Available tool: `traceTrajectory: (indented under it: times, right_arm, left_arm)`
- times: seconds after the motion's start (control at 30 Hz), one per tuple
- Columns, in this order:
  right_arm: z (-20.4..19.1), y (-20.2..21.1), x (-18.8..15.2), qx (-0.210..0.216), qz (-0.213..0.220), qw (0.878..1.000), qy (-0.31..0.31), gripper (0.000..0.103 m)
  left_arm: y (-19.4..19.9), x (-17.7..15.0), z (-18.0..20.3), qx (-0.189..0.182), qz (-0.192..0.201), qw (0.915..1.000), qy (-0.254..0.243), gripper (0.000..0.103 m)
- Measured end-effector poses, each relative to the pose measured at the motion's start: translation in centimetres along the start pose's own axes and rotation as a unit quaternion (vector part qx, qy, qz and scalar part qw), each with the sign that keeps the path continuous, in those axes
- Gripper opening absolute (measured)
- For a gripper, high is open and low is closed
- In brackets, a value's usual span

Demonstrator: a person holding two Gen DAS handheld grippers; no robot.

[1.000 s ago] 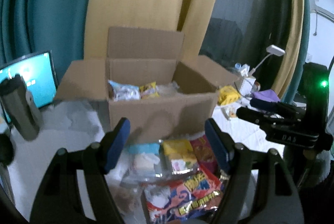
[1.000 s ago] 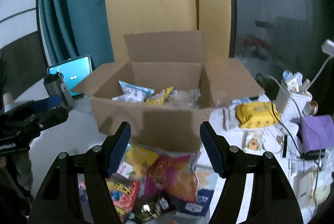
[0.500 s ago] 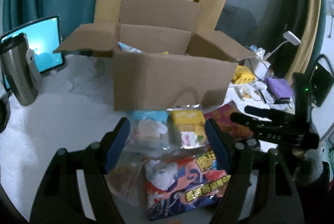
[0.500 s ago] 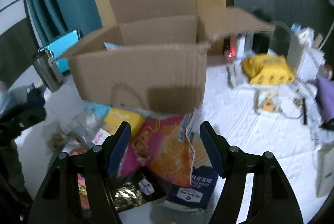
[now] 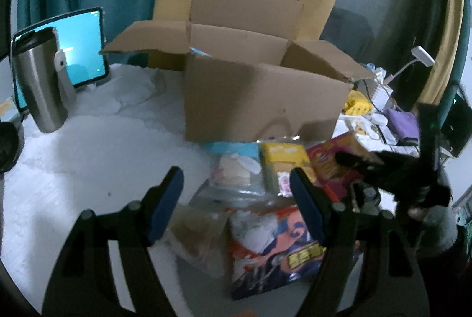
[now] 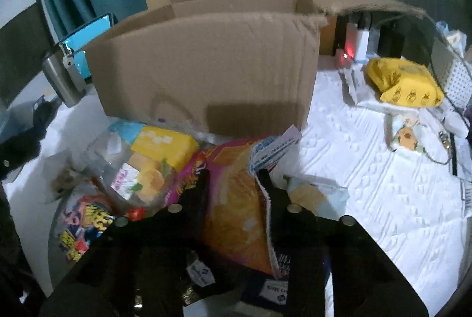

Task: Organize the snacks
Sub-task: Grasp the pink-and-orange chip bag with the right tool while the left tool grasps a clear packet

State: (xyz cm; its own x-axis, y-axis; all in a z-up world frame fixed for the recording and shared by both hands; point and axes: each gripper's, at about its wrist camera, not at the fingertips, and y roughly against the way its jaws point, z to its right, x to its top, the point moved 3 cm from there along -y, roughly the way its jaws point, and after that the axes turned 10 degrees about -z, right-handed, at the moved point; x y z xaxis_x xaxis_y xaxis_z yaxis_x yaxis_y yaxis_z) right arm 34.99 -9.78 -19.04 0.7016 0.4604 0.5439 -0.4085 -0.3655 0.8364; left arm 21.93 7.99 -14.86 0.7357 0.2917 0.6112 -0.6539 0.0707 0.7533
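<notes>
- The cardboard box (image 6: 203, 63) stands open on the white cloth (image 6: 368, 169), flaps spread. From these low views its inside is almost hidden; only a sliver of something pale blue shows over the near wall in the left wrist view, so how much is already packed cannot be judged.
- A heap of snack packets lies in front of the box, touching or nearly touching its near wall: a yellow packet (image 6: 165, 144), a clear bag with a pale blue header (image 5: 233, 166), a red-and-blue cartoon bag (image 5: 277, 243), and a pink-and-orange snack bag (image 6: 233, 199).
- The right gripper (image 6: 233, 178) is down on the pink-and-orange snack bag in front of the box; its jaws have just been closing, and the bag's upper part sits pinched between the fingers, so it appears gripped.
- The left gripper (image 5: 236, 204) hangs over the heap in front of the box with its jaws wide apart, holding nothing; the clear bag and the cartoon bag lie beneath the gap.
- Judged from this, sorting is far from finished: at least four or five packets remain outside the box, and the pink-and-orange bag looks like the next one to go in.
- A steel tumbler (image 5: 39, 81) and a lit tablet (image 5: 79, 51) stand left of the box, well apart from the heap.
</notes>
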Motion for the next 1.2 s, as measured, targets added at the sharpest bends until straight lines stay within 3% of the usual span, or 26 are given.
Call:
traceTrajectory:
  times: [0.2, 0.3, 0.33, 0.73, 0.9, 0.97, 1.03, 1.2]
  right_arm:
    - [-0.9, 3.5, 0.2, -0.014, 0.037, 0.999, 0.0, 0.031]
    - [-1.5, 5.0, 0.3, -0.016, 0.053, 0.998, 0.001, 0.031]
    - [-1.8, 5.5, 0.4, -0.017, 0.056, 0.998, 0.002, 0.031]
    - [-4.4, 4.9, 0.3, -0.013, 0.046, 0.999, 0.013, 0.031]
    - [-4.5, 4.5, 0.4, -0.011, 0.04, 0.999, 0.012, 0.031]
    - [-4.5, 4.5, 0.4, -0.011, 0.041, 0.999, 0.011, 0.031]
    - [-4.4, 4.6, 0.4, -0.011, 0.042, 0.999, 0.009, 0.031]
    - [-4.6, 5.1, 0.3, -0.01, 0.045, 0.999, 0.009, 0.031]
  left_arm:
    - [0.2, -1.1, -2.4, 0.008, -0.008, 0.9999, 0.012, 0.076]
    - [-0.2, -1.8, -3.7, 0.01, -0.016, 0.9996, 0.022, 0.096]
    - [-0.4, -1.9, -3.9, 0.011, -0.019, 0.9995, 0.024, 0.097]
    - [-4.4, -3.7, -4.6, -0.012, -0.088, 0.9961, 0.0, 0.097]
    - [-5.0, -3.6, -4.8, -0.021, -0.093, 0.9955, -0.001, 0.096]
    - [-4.8, -3.5, -4.9, -0.028, -0.089, 0.9957, -0.001, 0.091]
    - [-4.7, -3.6, -5.1, -0.025, -0.089, 0.9958, -0.002, 0.068]
    - [-4.1, -3.7, -5.1, -0.024, -0.083, 0.9962, -0.01, 0.058]
